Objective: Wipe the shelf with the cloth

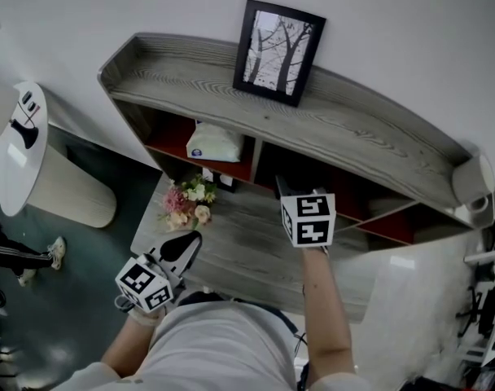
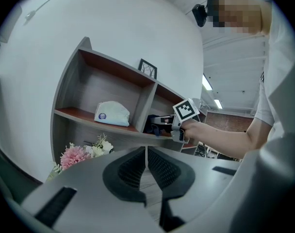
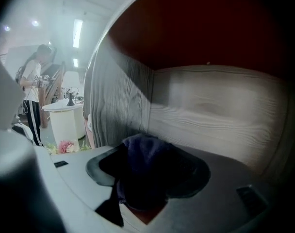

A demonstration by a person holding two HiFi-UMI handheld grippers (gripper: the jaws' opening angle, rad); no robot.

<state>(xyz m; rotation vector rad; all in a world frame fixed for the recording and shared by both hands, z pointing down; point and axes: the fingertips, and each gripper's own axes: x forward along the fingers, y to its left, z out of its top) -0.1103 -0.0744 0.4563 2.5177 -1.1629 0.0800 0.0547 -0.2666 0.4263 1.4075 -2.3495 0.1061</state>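
The grey wooden shelf (image 1: pixel 353 129) has red-floored compartments under its top board. My right gripper (image 1: pixel 283 189) reaches into the middle compartment. In the right gripper view its jaws (image 3: pixel 147 157) stand wide apart, and a bunched dark blue cloth (image 3: pixel 145 171) lies loosely between them on the red floor, close to the compartment's back wall. The left gripper view shows that gripper (image 2: pixel 159 122) and the dark cloth (image 2: pixel 151 125) at the compartment's mouth. My left gripper (image 1: pixel 187 247) hangs low in front of the shelf, its jaws (image 2: pixel 146 161) together with nothing in them.
A framed picture (image 1: pixel 278 51) leans on the top board. A white cap (image 1: pixel 215 143) lies in the left compartment, and flowers (image 1: pixel 189 204) sit on the lower board (image 1: pixel 247 247). A white round table (image 1: pixel 15 145) stands at left. A person (image 3: pixel 33 96) stands far off.
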